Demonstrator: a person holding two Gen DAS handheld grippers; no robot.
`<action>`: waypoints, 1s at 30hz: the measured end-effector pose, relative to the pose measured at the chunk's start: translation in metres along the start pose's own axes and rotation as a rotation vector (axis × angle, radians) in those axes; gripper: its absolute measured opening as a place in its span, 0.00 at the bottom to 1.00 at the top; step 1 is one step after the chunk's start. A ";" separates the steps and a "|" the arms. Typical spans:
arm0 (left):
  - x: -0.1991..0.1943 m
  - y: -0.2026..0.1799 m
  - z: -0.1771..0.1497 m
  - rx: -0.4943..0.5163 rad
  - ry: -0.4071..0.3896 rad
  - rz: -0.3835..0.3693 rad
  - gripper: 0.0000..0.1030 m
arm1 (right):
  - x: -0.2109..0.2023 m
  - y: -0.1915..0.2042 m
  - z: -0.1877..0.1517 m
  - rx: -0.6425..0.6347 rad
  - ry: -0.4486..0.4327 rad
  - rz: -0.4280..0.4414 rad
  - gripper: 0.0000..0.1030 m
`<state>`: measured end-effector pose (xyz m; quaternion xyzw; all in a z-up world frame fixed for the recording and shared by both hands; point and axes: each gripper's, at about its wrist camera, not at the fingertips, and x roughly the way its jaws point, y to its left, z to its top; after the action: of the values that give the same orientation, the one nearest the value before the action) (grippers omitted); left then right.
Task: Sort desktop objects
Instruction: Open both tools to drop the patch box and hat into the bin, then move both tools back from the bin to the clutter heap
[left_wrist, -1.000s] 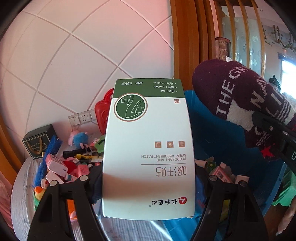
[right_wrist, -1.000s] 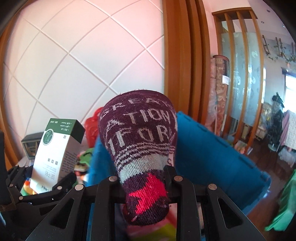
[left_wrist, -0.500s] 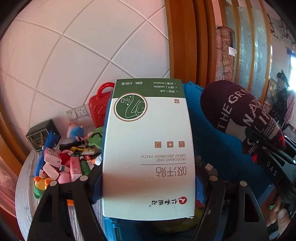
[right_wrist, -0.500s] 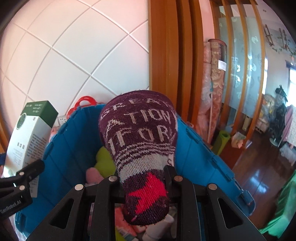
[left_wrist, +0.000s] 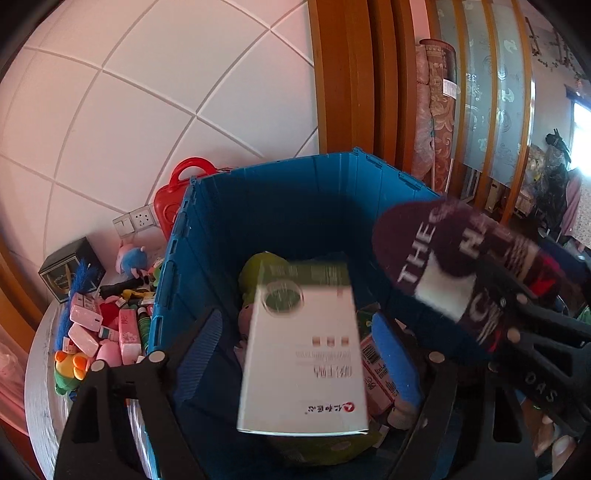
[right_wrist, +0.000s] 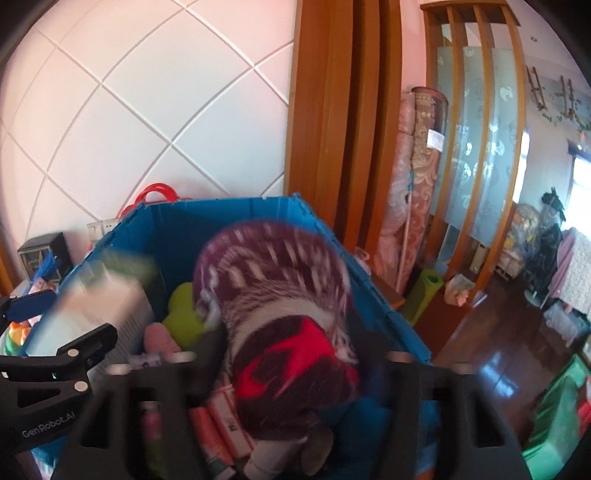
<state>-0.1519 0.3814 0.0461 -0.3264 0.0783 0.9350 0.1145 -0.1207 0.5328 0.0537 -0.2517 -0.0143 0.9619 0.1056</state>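
Observation:
Over the blue bin (left_wrist: 258, 170) my left gripper (left_wrist: 295, 358) has its jaws opening, well clear of both sides of the white-and-green patch box (left_wrist: 303, 362). The box is blurred and dropping between them onto a green plush and packets in the bin. My right gripper (right_wrist: 291, 358) is also opening above the bin (right_wrist: 221, 201). The maroon lettered sock (right_wrist: 288, 295) with a red star sags blurred between its fingers, no longer pinched. In the left wrist view the sock (left_wrist: 443, 251) and right gripper (left_wrist: 535, 350) sit at right.
Left of the bin the round table (left_wrist: 40, 398) holds several small things: pink boxes (left_wrist: 129, 332), a duck toy (left_wrist: 72, 365), a black box (left_wrist: 70, 266) and a red case (left_wrist: 177, 195). Wall sockets (left_wrist: 135, 221), a wooden pillar (right_wrist: 343, 110) and rolled carpets (right_wrist: 413, 184) stand behind.
Both grippers moved over the bin and opened. The box slipped down out of the left grip. The sock, pinched upright before, now slumps loose.

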 end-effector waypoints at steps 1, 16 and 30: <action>0.001 0.001 0.001 -0.003 0.000 0.008 0.90 | -0.004 0.001 0.000 -0.012 -0.026 -0.064 0.96; -0.022 0.034 -0.002 -0.039 -0.058 0.024 0.93 | -0.022 0.020 0.011 -0.028 -0.057 -0.049 1.00; -0.057 0.161 -0.042 -0.172 -0.106 0.152 0.93 | -0.049 0.130 0.023 -0.079 -0.085 0.145 1.00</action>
<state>-0.1262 0.2084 0.0608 -0.2783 0.0162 0.9602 0.0190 -0.1157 0.3961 0.0865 -0.2148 -0.0386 0.9756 0.0249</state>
